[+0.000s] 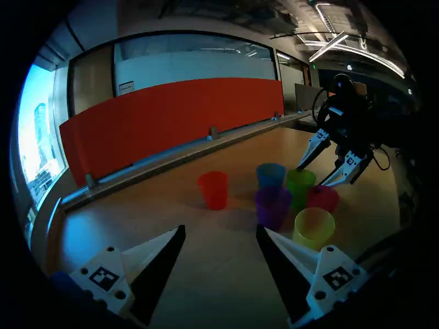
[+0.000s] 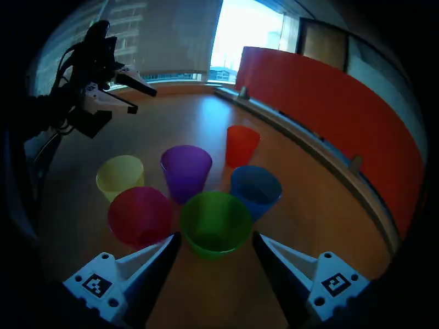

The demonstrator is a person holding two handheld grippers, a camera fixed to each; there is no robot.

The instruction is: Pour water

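Note:
Several plastic cups stand on a wooden table [image 1: 219,274]. An orange cup [image 1: 214,189] [image 2: 241,143] stands apart from the cluster of blue [image 1: 270,175] [image 2: 255,189], green [image 1: 300,183] [image 2: 215,222], purple [image 1: 273,205] [image 2: 186,170], magenta [image 1: 322,197] [image 2: 140,214] and yellow [image 1: 314,226] [image 2: 119,175]. My left gripper [image 1: 219,230] [image 2: 145,101] is open above the table, short of the purple cup. My right gripper [image 2: 215,236] [image 1: 310,176] is open, its fingertips on either side of the green cup's near wall, with a gap on each side. I cannot tell what the cups hold.
A long orange-red divider panel [image 1: 181,120] [image 2: 340,115] runs along the table's far edge on a metal rail. Bright windows [image 2: 247,33] lie beyond the table's end. Bare tabletop [image 2: 181,118] stretches between the cups and the left gripper.

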